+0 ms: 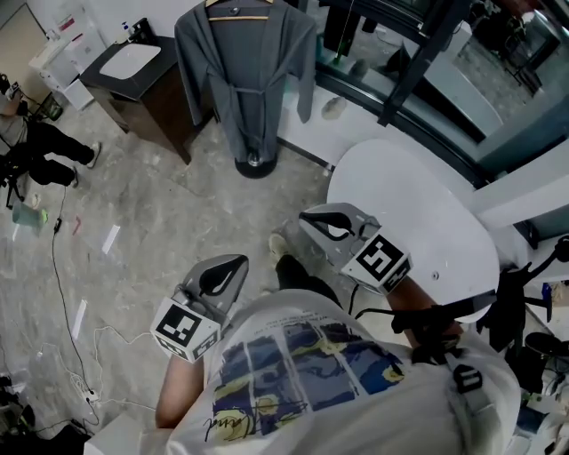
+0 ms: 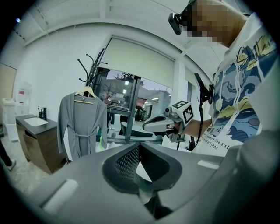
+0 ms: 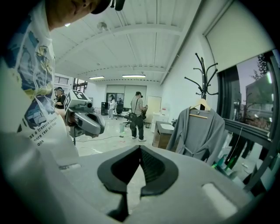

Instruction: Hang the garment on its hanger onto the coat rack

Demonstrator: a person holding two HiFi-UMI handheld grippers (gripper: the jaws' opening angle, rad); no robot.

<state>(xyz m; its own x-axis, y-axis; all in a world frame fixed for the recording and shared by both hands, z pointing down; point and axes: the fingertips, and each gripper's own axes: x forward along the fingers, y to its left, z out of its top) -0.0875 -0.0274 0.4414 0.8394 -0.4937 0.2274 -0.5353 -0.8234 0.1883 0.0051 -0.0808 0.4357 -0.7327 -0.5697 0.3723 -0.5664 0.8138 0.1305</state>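
"One grey garment [image 1: 244,80] hangs on its hanger [image 1: 238,9] from the coat rack [image 1: 254,164], well ahead. Anything left?"

"Seemingly not. My left gripper [image 1: 233,263] and right gripper [image 1: 305,218] are clenched on nothing; I'd hold both well clear of it."

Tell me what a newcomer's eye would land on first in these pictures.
A grey robe on a wooden hanger hangs from the black coat rack at the top of the head view, already in place. Nearer the person, the left gripper and right gripper hover with jaws together and nothing between them. The right one is beside a white round table.
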